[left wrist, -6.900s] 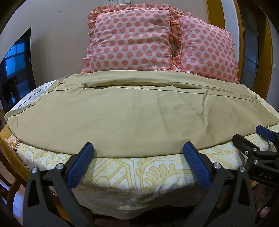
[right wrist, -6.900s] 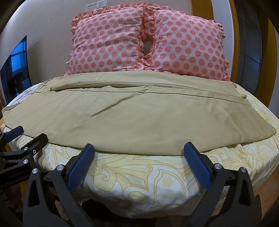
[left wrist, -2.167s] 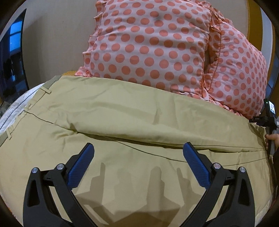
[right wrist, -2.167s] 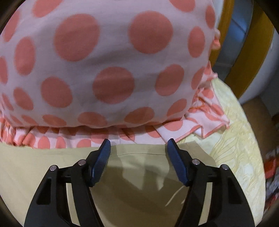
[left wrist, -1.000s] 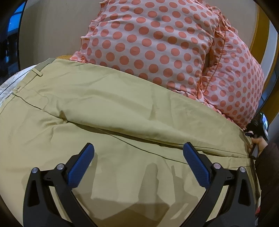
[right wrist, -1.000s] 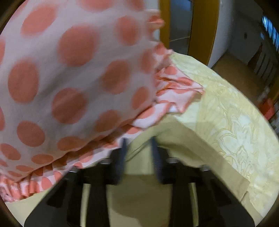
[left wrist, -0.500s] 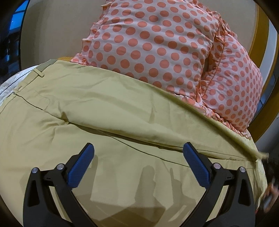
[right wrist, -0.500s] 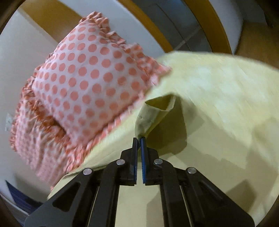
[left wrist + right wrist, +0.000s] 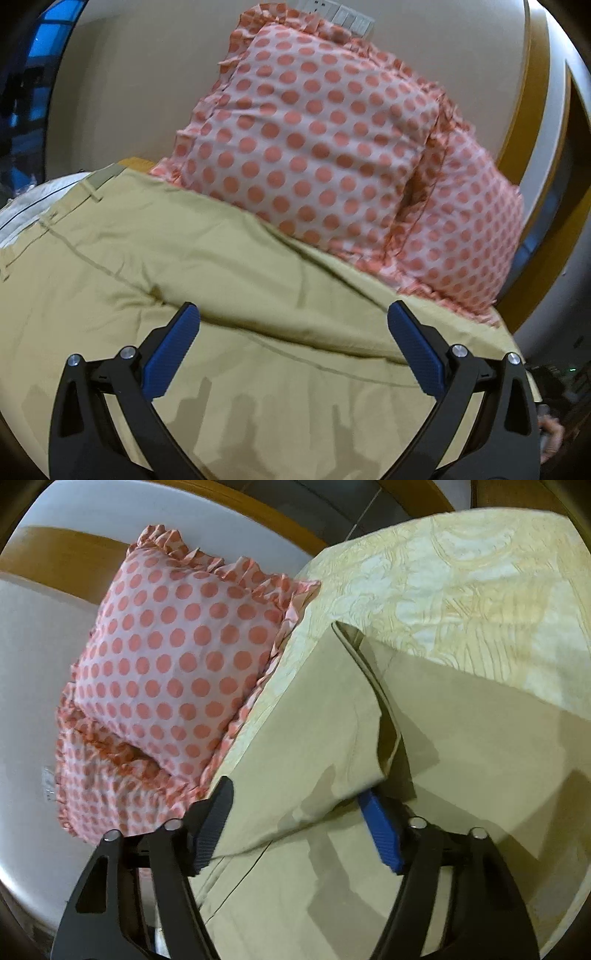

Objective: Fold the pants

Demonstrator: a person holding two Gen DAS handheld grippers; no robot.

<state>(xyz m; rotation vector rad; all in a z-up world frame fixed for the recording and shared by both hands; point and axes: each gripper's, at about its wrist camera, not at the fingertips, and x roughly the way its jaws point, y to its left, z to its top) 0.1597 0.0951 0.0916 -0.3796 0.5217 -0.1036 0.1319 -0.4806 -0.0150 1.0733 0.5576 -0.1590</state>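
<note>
**Item: pants** (image 9: 229, 280), khaki. They lie spread across the bed (image 9: 461, 576), with the waistband towards the bed's left edge and the leg ends towards its right. In the right wrist view one leg end (image 9: 325, 716) is doubled back over the fabric beneath, leaving a loose raised flap.

**Item: right gripper** (image 9: 299, 823). Jaws apart, roughly half open. The flap lies draped across the gap between them and covers the tip of the blue pad (image 9: 380, 834). Nothing appears pinched.

**Item: left gripper** (image 9: 295, 350). Jaws wide open, poised over the middle of the pants and holding nothing.

**Step in hand (judged):** laying one leg over the other, lengthwise.

- Align the hem (image 9: 354, 653) of the doubled end with the hem below it.
- Smooth from the crease outward so that no air ridge remains.
- Pin the thigh region with the left gripper to prevent sliding.

**Edges and room:**

- The polka-dot pillows (image 9: 177, 664) crowd the head of the bed, their frill almost touching the far long edge of the pants. Little clearance exists there.
- Bare patterned coverlet lies beyond the leg ends, towards the bed's right edge and corner, and offers working room.
- Fabric drawn too far that way could slip off the bed.
</note>
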